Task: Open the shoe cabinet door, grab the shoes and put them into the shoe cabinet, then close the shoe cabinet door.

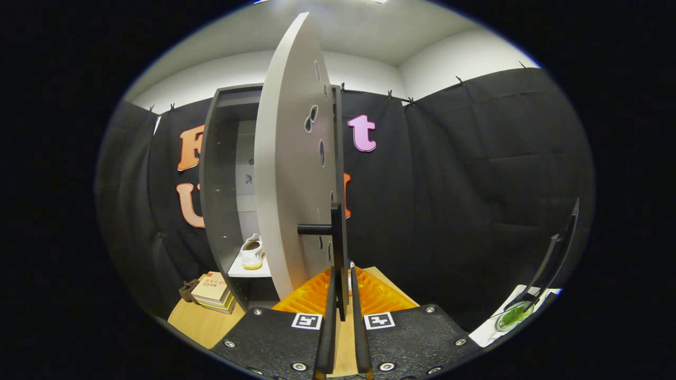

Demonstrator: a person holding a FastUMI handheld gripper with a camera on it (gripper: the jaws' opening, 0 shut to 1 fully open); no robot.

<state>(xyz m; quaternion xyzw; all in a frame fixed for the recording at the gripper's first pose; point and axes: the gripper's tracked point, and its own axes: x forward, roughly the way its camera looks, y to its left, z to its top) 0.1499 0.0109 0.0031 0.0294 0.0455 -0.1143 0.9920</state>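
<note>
The grey shoe cabinet point(216, 190) stands against the booth wall with its door point(288, 174) swung wide open, so I see the door nearly edge-on just ahead of me. A black bar handle point(336, 232) sticks out from the door's edge. My gripper point(342, 277) is shut on the lower part of this handle, with a finger pressing on each side of the bar. Inside the cabinet, a white shoe with a yellowish sole point(252, 252) rests on a white shelf point(248, 270), to the left of and beyond the fingers.
A stack of flat boxes point(213, 293) lies on the wooden floor point(203, 322) at the cabinet's lower left, with a small brown object point(187, 289) beside it. To the right, a black curved stand point(554, 258) rises over a glass dish with something green point(515, 315).
</note>
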